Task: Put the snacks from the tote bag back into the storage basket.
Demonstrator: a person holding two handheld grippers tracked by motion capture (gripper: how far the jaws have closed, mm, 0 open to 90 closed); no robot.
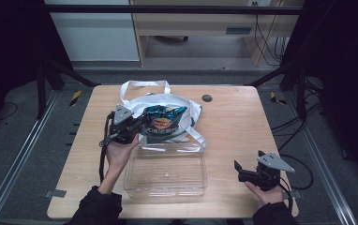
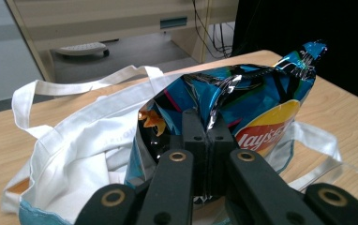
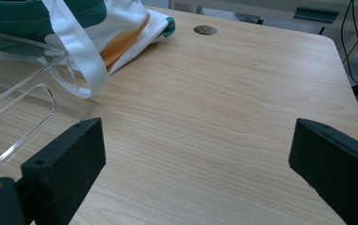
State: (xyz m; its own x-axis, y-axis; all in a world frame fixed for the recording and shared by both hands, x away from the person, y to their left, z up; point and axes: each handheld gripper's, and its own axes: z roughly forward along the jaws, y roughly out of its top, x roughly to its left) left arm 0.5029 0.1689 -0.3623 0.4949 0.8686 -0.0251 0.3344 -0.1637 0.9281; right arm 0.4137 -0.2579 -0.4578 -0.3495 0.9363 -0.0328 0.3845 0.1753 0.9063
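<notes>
Left gripper (image 1: 137, 125) sits toward the table's (image 1: 233, 126) left edge, about midway between near and far edges, jaws pressed together on a fold of the Lay's chip bag (image 1: 164, 120); the left gripper view shows the crinkled foil pinched between the two black pads (image 2: 195, 136), with the bag (image 2: 242, 108) standing nearly upright above them, yellow logo facing the camera. The bag is blue and black, and it rises out of the mouth of a white cloth tote bag (image 1: 186, 105) that lies crumpled at the middle of the table, toward the far edge; one white handle loops toward the far edge, another trails toward the near edge over the rim of a clear plastic bin (image 1: 165, 176). The bin sits by the near edge, just left of centre, touching the tote's near side. A small dark round disc (image 1: 207, 98) lies on the wood near the far edge, just right of the tote. Right gripper (image 1: 245, 172) rests near the table's near right corner, well apart from the bin, jaws spread wide with nothing but bare wood between them in the right gripper view (image 3: 196, 159).
</notes>
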